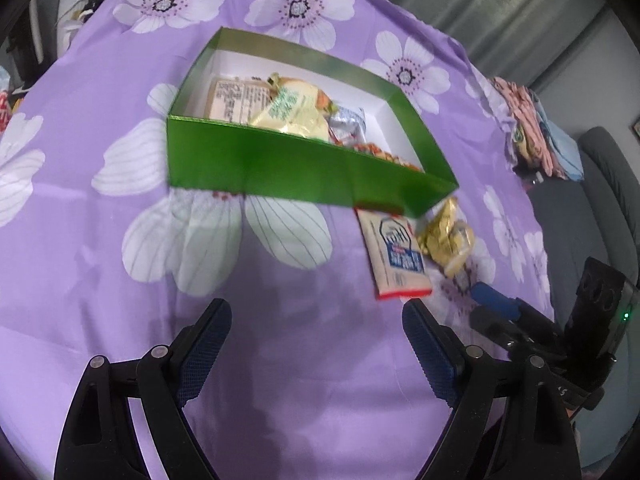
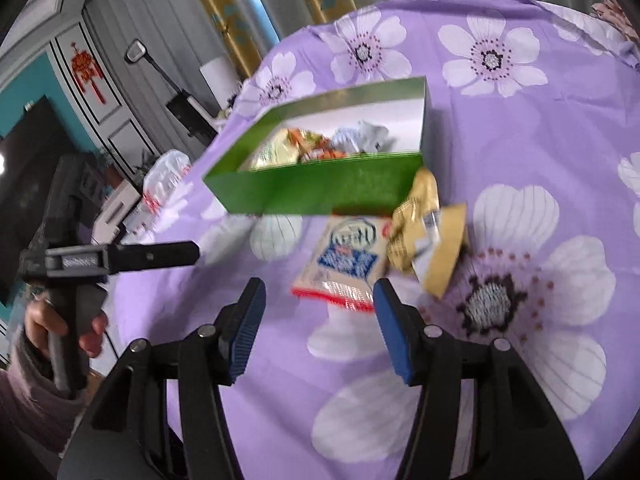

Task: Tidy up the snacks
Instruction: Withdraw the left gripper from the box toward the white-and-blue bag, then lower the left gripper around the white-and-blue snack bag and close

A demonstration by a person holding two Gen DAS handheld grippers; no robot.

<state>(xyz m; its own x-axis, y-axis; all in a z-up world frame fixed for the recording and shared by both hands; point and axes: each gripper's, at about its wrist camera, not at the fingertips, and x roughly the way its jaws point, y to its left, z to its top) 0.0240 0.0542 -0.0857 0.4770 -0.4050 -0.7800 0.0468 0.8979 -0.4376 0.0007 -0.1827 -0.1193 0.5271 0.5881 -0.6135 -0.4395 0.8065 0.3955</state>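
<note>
Purple cloth (image 1: 100, 280) printed with big white flowers is covering the whole counter, lying mostly flat with a few soft creases. A green box (image 1: 280, 172), white inside, is sitting open near the middle of it, holding several snack packets (image 1: 288, 108) piled together; their prints are too blurred to read. Just outside the box's near corner, a flat beige packet (image 1: 396, 256) with blue print and a red edge is lying on the cloth, its top end reaching the foot of the box wall. A crumpled gold wrapper (image 1: 444, 236) is lying right beside it, touching or overlapping its edge in the right wrist view.

The left gripper (image 1: 316, 344) is hovering over bare cloth with its fingers spread wide and nothing between them. The right gripper (image 2: 316, 320) is hanging close to the beige packet's red edge, fingers likewise spread apart and gripping nothing.

Around the counter, grey curtains and yellow patterned drapes (image 2: 224, 12) are hanging behind. To the side, a red knot ornament (image 2: 86, 72) is hanging on a grey panelled door next to a teal wall. Folded pink and blue fabrics (image 1: 536, 128) are sitting at the counter's far edge, beside a grey sofa (image 1: 600, 200).
</note>
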